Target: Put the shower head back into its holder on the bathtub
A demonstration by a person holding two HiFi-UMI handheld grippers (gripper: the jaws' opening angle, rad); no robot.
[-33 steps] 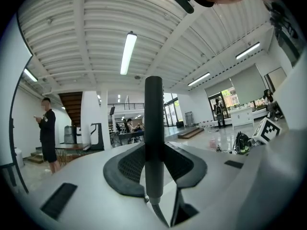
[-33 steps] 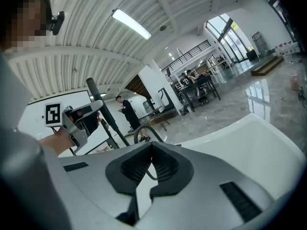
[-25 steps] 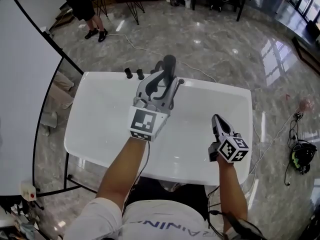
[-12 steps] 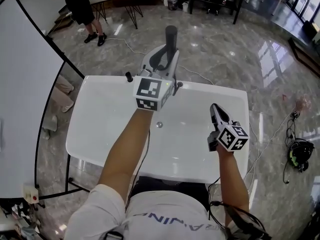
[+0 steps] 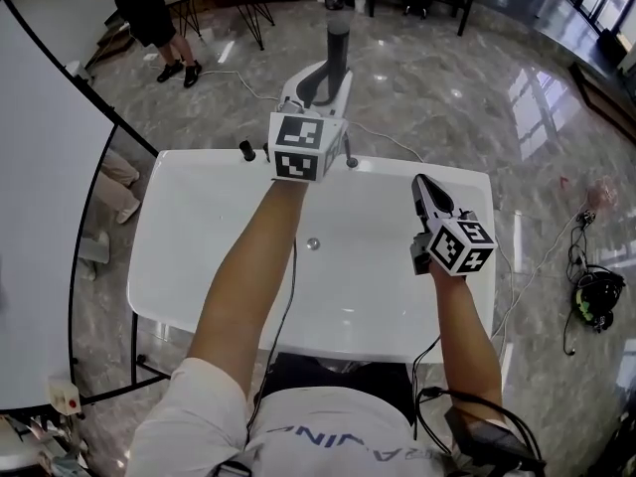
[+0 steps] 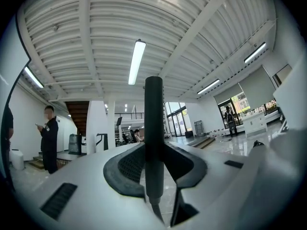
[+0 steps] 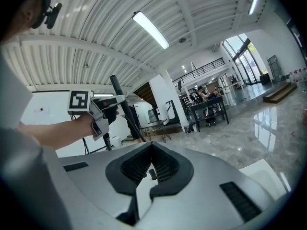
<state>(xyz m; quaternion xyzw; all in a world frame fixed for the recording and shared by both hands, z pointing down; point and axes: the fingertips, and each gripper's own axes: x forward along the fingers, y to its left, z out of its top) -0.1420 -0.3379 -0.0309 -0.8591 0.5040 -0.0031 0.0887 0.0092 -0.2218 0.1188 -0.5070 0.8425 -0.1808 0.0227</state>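
My left gripper (image 5: 320, 76) is shut on the dark grey handle of the shower head (image 5: 338, 40), which stands upright above the far rim of the white bathtub (image 5: 199, 286). In the left gripper view the handle (image 6: 153, 128) is pinched between the pads of the left gripper (image 6: 153, 150), and its thin hose end drops out below. A black knob (image 5: 245, 150) and a small chrome fitting (image 5: 352, 162) sit on that rim. My right gripper (image 5: 425, 189) hovers over the tub's right side, shut and holding nothing. The right gripper (image 7: 151, 143) also sees the shower head (image 7: 121, 107) at its left.
A drain (image 5: 312, 243) lies in the tub floor. A large white panel (image 5: 40, 217) stands at the left. Cables and a headset (image 5: 596, 301) lie on the marble floor at the right. A person (image 5: 144, 13) stands far back, near tables.
The left gripper has risen and moved from over the tub out to its far rim, carrying the shower head. The right gripper has risen a little.
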